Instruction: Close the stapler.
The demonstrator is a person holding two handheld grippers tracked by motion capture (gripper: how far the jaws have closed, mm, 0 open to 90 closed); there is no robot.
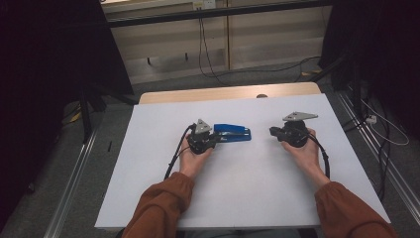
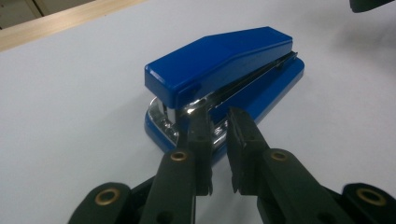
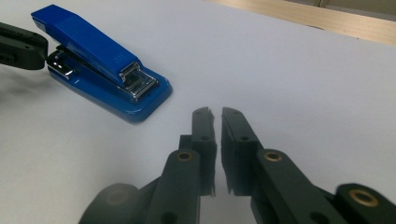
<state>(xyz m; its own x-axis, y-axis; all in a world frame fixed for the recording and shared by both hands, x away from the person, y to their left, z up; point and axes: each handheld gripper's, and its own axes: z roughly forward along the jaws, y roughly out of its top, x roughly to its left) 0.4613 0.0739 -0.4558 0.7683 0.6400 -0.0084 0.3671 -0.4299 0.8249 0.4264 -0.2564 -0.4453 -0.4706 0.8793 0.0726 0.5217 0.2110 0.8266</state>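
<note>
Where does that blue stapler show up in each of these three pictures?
High view: the blue stapler lies mid-table, just right of the left claw.
Left gripper view: it sits at centre, right beyond the claw tips.
Right gripper view: upper left, apart from the right claw.
Shared landmark: the wooden table edge beyond the white sheet.

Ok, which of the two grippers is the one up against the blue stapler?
The left gripper: its jaw tips sit at the hinge end of the blue stapler, a narrow gap between them. The right gripper rests apart over bare white table, nothing between its jaws.
</note>
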